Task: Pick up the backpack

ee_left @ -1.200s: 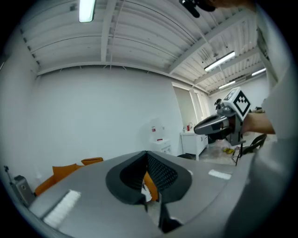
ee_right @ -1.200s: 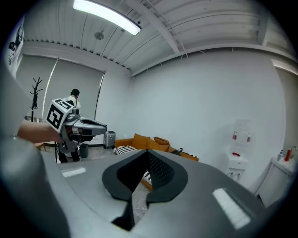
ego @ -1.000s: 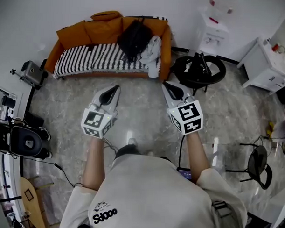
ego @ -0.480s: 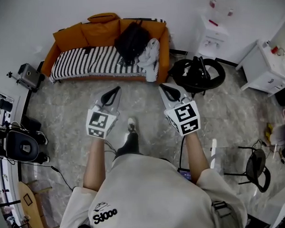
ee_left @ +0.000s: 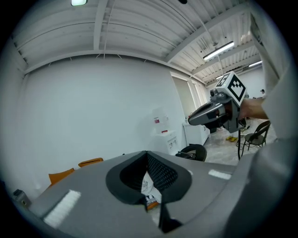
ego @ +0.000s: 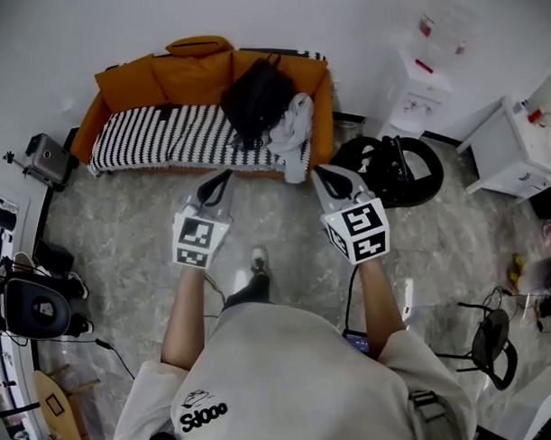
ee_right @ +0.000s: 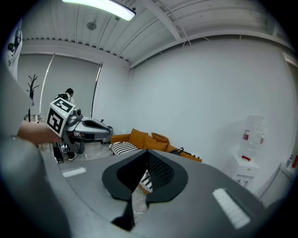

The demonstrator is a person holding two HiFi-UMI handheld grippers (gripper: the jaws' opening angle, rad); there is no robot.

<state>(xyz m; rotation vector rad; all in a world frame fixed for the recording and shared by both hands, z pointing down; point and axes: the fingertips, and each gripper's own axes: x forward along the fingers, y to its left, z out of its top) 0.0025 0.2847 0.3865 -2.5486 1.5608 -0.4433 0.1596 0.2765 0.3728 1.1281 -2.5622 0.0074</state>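
Black backpack [ego: 254, 98] propped on orange sofa [ego: 152, 134]; left tongs [ego: 225, 176] and right tongs [ego: 319, 170] clenched, empty, held short of sofa.

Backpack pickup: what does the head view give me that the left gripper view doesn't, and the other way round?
Only the head view shows the black backpack, leaning against the back of the orange sofa, with open floor between it and the left gripper. Only the left gripper view shows the ceiling light and that gripper's fingers closed together, empty, blocking the backpack. Both show the right gripper, parts of the sofa, the white cloth on it and the black ring-shaped device on the floor.
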